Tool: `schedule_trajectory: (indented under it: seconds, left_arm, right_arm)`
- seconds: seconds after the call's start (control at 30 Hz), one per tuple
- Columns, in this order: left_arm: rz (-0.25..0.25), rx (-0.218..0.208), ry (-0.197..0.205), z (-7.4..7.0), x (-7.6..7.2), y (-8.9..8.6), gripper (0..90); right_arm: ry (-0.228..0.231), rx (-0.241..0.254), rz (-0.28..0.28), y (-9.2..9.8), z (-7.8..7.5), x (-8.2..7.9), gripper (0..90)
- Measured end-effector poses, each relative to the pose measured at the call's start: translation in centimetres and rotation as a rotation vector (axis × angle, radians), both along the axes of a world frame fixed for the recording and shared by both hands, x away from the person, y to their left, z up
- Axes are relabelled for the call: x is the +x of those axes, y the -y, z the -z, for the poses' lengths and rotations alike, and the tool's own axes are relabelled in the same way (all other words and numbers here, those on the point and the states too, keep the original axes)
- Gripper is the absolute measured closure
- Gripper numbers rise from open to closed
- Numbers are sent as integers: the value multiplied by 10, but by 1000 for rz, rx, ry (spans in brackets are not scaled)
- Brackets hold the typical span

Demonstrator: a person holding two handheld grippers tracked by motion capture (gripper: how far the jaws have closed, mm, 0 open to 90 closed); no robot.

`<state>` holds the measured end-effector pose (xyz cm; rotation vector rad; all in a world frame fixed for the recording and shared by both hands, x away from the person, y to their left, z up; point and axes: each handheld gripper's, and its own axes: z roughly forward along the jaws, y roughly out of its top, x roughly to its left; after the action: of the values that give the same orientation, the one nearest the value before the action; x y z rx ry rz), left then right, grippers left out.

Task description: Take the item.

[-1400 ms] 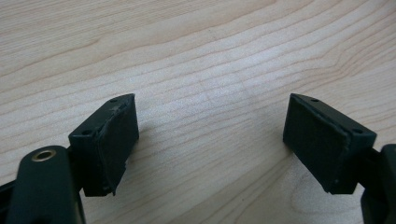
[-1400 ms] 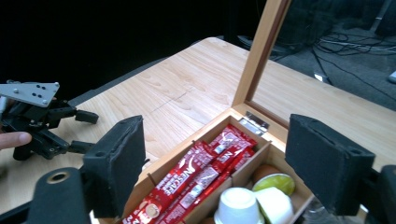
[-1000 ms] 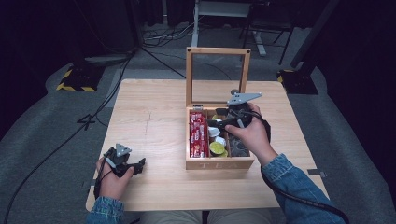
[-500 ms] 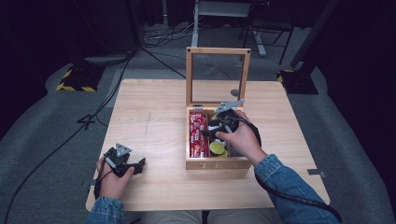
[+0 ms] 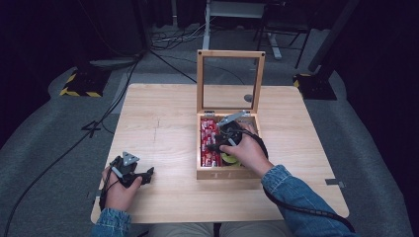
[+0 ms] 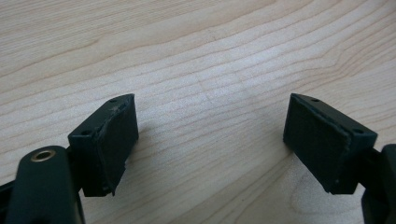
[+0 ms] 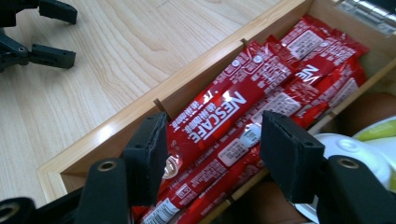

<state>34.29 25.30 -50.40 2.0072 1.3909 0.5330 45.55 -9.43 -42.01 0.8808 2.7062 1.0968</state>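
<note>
A pale wooden surface (image 5: pixel 163 123) stands on grey carpet (image 5: pixel 44 138) in a dark room, lit from above while the far walls fall into blackness. Black cables (image 5: pixel 163 44) trail across the floor behind it, near the legs of a metal stand (image 5: pixel 232 19). Two black blocks edged with yellow-and-black hazard tape (image 5: pixel 79 85) sit at the carpet's far corners.

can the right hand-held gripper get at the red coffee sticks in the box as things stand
Probably yes. The box lid stands open, and the right hand-held gripper hangs open right over the red coffee sticks, its jaws either side of the top one with nothing between.
</note>
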Motion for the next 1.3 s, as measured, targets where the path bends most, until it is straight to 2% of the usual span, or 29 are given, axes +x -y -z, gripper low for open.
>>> schedule_trajectory:
  seconds: [0.27, 1.07, 1.23, 1.3]
  left_arm:
    - [0, 0, 0, 0, 0, 0, 182]
    - [0, 0, 0, 0, 0, 0, 182]
    - [0, 0, 0, 0, 0, 0, 182]
    - [0, 0, 0, 0, 0, 0, 182]
  right_arm:
    - [1, -54, -9, -9, 1, -1, 411]
    - [-42, -107, -19, -22, 9, -6, 409]
    - [-39, -111, -23, -23, 9, -6, 429]
    - [-36, -83, -37, -23, 8, -6, 478]
